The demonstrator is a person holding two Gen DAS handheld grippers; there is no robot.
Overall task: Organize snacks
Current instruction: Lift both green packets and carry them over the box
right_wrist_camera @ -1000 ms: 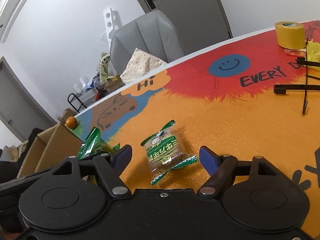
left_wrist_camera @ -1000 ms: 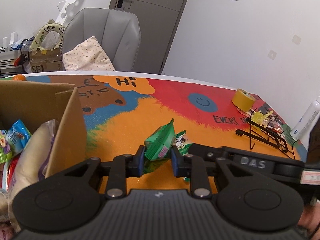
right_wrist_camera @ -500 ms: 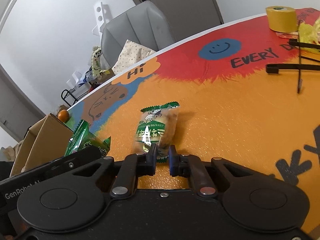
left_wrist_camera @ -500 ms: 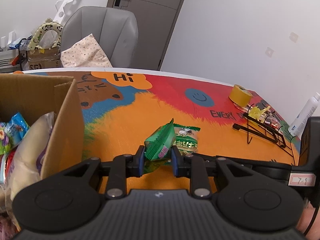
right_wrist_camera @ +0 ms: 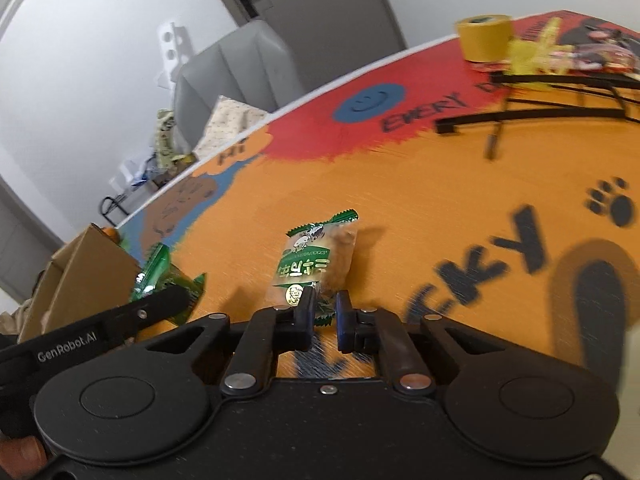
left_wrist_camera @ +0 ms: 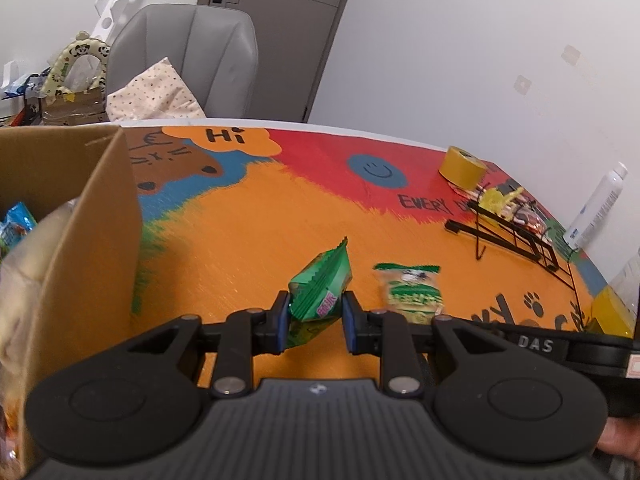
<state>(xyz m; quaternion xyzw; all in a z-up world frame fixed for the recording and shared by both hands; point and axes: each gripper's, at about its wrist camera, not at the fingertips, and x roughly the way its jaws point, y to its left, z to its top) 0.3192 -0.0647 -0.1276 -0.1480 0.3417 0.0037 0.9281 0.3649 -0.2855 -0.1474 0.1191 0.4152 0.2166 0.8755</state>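
Two snacks are gripped: our left gripper [left_wrist_camera: 314,320] clamps a green packet [left_wrist_camera: 320,292] at frame centre, beside the box [left_wrist_camera: 92,248] at left, while our right gripper [right_wrist_camera: 322,312] pinches a clear packet [right_wrist_camera: 316,260] by its near edge above the surface [right_wrist_camera: 400,184].

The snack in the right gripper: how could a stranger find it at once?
Look at the orange middle of the painted table. The right gripper pinches the near end of a clear snack packet. Unlike the solid green packet beside it, it shows a brown biscuit.
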